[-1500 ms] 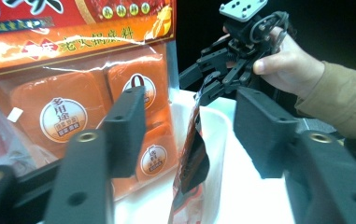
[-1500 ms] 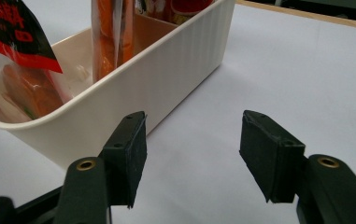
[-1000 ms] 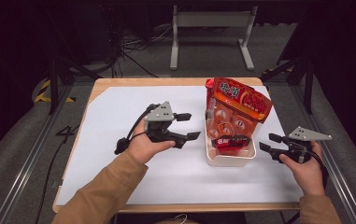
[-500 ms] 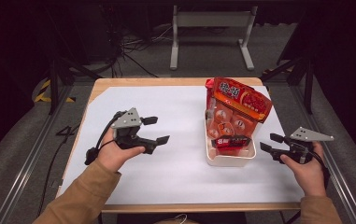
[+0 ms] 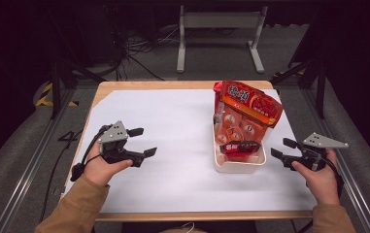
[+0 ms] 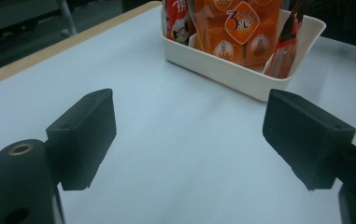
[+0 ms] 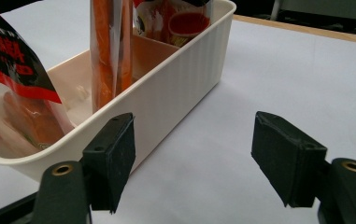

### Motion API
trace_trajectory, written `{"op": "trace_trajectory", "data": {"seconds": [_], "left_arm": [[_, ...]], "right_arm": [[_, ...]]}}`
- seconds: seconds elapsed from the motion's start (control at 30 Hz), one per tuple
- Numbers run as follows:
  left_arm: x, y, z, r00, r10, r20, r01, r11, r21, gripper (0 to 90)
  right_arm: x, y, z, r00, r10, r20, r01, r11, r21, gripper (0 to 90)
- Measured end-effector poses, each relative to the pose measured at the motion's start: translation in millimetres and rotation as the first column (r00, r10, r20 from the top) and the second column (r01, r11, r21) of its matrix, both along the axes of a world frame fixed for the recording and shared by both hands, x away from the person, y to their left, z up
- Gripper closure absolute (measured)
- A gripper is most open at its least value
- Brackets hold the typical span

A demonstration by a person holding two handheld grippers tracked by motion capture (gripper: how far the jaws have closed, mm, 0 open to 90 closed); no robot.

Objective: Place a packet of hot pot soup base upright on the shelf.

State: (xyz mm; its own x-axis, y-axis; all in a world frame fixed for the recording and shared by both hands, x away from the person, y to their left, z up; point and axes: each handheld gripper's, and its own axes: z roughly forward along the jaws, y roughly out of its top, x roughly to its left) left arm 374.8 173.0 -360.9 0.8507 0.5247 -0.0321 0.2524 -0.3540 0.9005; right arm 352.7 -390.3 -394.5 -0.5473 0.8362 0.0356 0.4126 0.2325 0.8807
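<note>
A cream-white ribbed plastic tub [image 5: 236,165] stands on the white paper sheet [image 5: 173,145] that covers the wooden table [image 5: 153,86], and everything else can be placed from it. Inside the tub several snack packets stand upright: a large red and orange printed bag [image 5: 248,102] leans over its far end, a clear packet of orange pieces [image 5: 233,127] sits in the middle, and a small red packet with a black band [image 5: 238,147] rests at its near end.

The right gripper [image 5: 282,150] is held just beside the tub's near right corner, its tips pointing at the tub wall without touching it. Its jaws have just been opening and stand wide, with nothing between them; in the right gripper view [image 7: 192,158] the tub's ribbed wall runs close past one jaw, and bare paper lies in the gap.

The left gripper [image 5: 141,141] is well apart from the tub, out over the paper on the tub's left, pointing towards it. Its jaws have also just been opening and are spread wide and empty; in the left gripper view [image 6: 189,135] the tub lies ahead across bare paper.
</note>
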Motion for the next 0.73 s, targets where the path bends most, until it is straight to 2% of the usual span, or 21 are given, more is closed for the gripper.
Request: {"op": "trace_trajectory", "data": {"seconds": [0.07, 0.17, 0.2, 0.27, 0.33, 0.4, 0.5, 0.57, 0.73], "left_arm": [[-0.4, 6.1, -7.8, 0.9999, 0.01, -0.01, -0.01, 0.9999, -0.003, 17.9], [-1.0, 14.3, -23.9, 0.9974, 0.053, -0.049, -0.055, 0.9969, -0.055, 17.7], [-0.6, 15.4, -26.6, 0.9967, 0.058, -0.057, -0.061, 0.9969, -0.049, 17.6], [-0.2, 20.2, -33.3, 0.9939, 0.086, -0.069, -0.09, 0.9938, -0.065, 17.9], [1.6, 23.7, -37.2, 0.9921, 0.093, -0.084, -0.099, 0.9925, -0.071, 17.8], [2.6, 25.5, -41.1, 0.991, 0.108, -0.078, -0.112, 0.9928, -0.043, 17.6], [4.5, 26.6, -49.0, 0.9883, 0.113, -0.103, -0.114, 0.9934, -0.009, 17.7], [5.2, 26.2, -52.1, 0.9858, 0.118, -0.119, -0.119, 0.9929, -0.005, 17.7], [6.1, 27.3, -53.3, 0.9849, 0.126, -0.119, -0.127, 0.9919, -0.003, 17.7]], "right_arm": [[0.0, 0.2, -1.0, 1.0, -0.002, -0.002, 0.002, 1.0, 0.0, 30.1], [0.0, 0.1, -2.0, 1.0, -0.003, -0.002, 0.003, 1.0, 0.003, 29.5], [0.2, 0.0, -2.4, 1.0, -0.003, -0.003, 0.003, 1.0, 0.0, 29.5], [0.1, 0.4, -3.2, 1.0, -0.003, -0.006, 0.003, 1.0, -0.001, 29.4], [0.3, 0.6, -4.4, 1.0, -0.001, -0.009, 0.001, 1.0, -0.006, 29.4], [0.5, 0.7, -5.6, 0.9999, 0.0, -0.013, 0.0, 1.0, -0.009, 29.4], [0.7, 0.5, -6.7, 0.9998, -0.002, -0.018, 0.001, 1.0, -0.009, 29.8], [0.5, 0.3, -6.8, 0.9998, -0.001, -0.021, 0.001, 1.0, -0.008, 30.7], [0.1, 0.4, -7.0, 0.9998, 0.001, -0.022, -0.001, 1.0, -0.009, 31.0]]}}
